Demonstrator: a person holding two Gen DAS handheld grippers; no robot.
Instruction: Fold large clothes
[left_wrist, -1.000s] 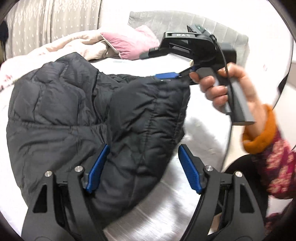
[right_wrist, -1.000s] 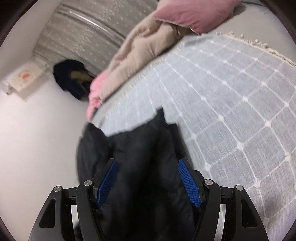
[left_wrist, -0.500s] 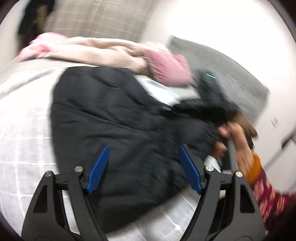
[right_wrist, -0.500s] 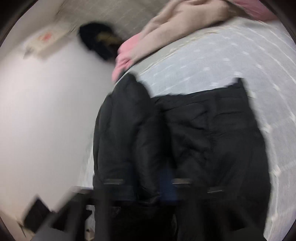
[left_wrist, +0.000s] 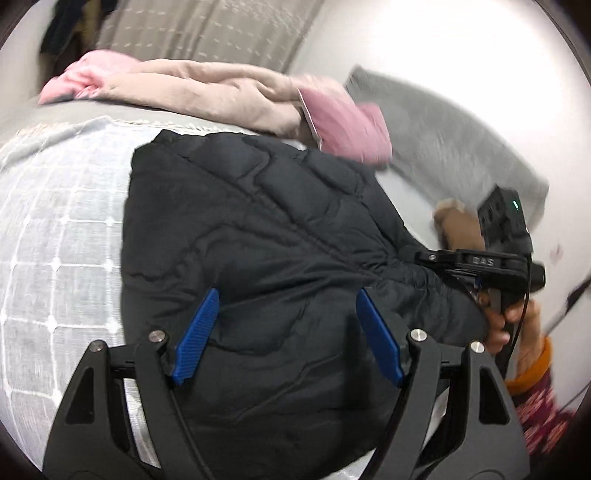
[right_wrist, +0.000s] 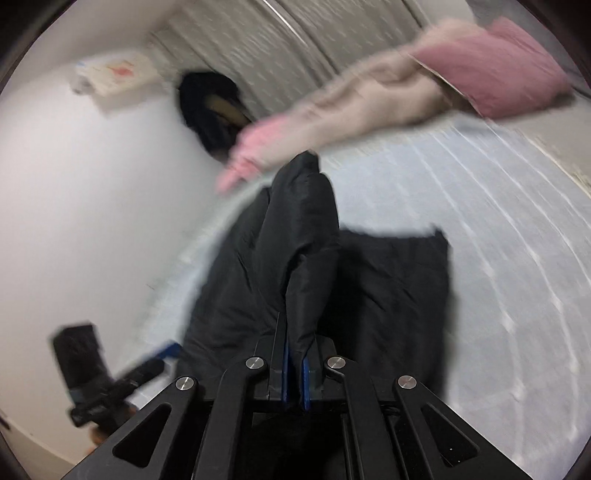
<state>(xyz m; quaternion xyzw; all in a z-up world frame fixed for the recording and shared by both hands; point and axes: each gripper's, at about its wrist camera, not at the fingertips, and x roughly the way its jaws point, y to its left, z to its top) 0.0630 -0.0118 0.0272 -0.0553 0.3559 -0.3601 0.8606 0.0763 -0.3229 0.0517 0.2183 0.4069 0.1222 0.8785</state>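
Your right gripper (right_wrist: 293, 373) pinches a fold of the black puffer jacket (left_wrist: 266, 258), which stretches lengthwise away toward the pink pillow (left_wrist: 347, 129); your left gripper (left_wrist: 288, 339) gapes wide, holding nothing.

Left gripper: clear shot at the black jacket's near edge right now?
Probably yes. The left gripper is open with the black puffer jacket lying directly between and beneath its fingers, nothing on top. The right gripper pinches a fold off to the side, out of the way.

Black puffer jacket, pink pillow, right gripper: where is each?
Black puffer jacket (left_wrist: 258, 236): left wrist view, quilted middle panel.
Pink pillow (left_wrist: 343, 125): left wrist view, top face.
Right gripper (right_wrist: 294, 363): right wrist view, between pads shut on jacket fabric.
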